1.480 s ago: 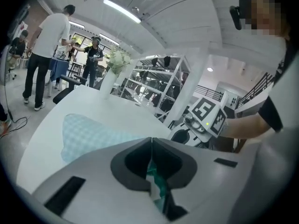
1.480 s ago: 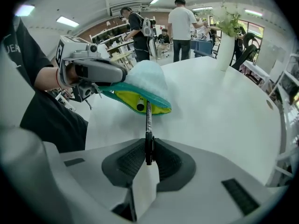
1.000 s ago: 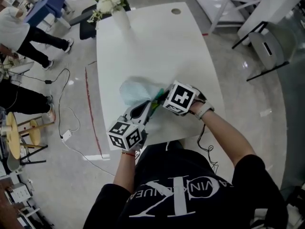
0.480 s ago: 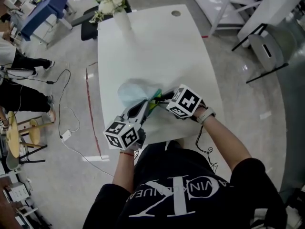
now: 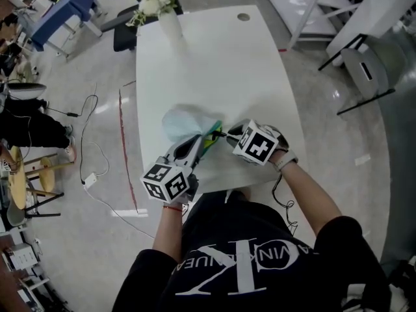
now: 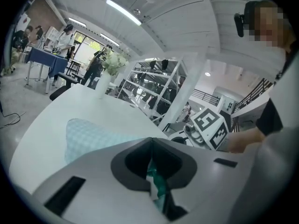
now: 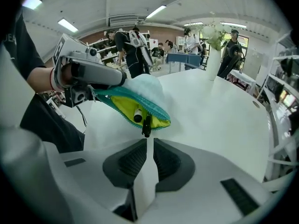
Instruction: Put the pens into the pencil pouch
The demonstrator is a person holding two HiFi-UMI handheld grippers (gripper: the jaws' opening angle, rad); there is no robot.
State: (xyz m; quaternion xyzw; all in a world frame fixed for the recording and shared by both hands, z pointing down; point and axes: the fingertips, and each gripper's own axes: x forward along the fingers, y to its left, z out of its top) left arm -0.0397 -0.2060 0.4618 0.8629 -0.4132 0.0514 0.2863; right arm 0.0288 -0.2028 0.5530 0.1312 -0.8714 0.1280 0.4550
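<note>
A pale blue checked pencil pouch (image 5: 184, 122) lies on the white table (image 5: 221, 64). My left gripper (image 5: 195, 145) is shut on its teal zipper edge (image 6: 156, 186) and holds the mouth up. The yellow lining (image 7: 122, 107) shows inside, with a white-tipped pen (image 7: 137, 115) lying in it. A slim black piece (image 7: 146, 123) hangs at the lip; pen or zipper pull, I cannot tell. My right gripper (image 7: 150, 142) hovers just before the mouth. Its jaws have just been closing and stand a narrow gap apart with nothing between them.
A white vase of flowers (image 5: 162, 12) stands at the table's far end, near a round cable hole (image 5: 244, 17). People, a blue table (image 5: 62, 8) and floor cables (image 5: 91, 109) are at the left. Metal racks (image 5: 312, 5) stand at the right.
The right gripper has drawn back a little from the pouch mouth, toward the person. The left gripper and the pouch have stayed put.
</note>
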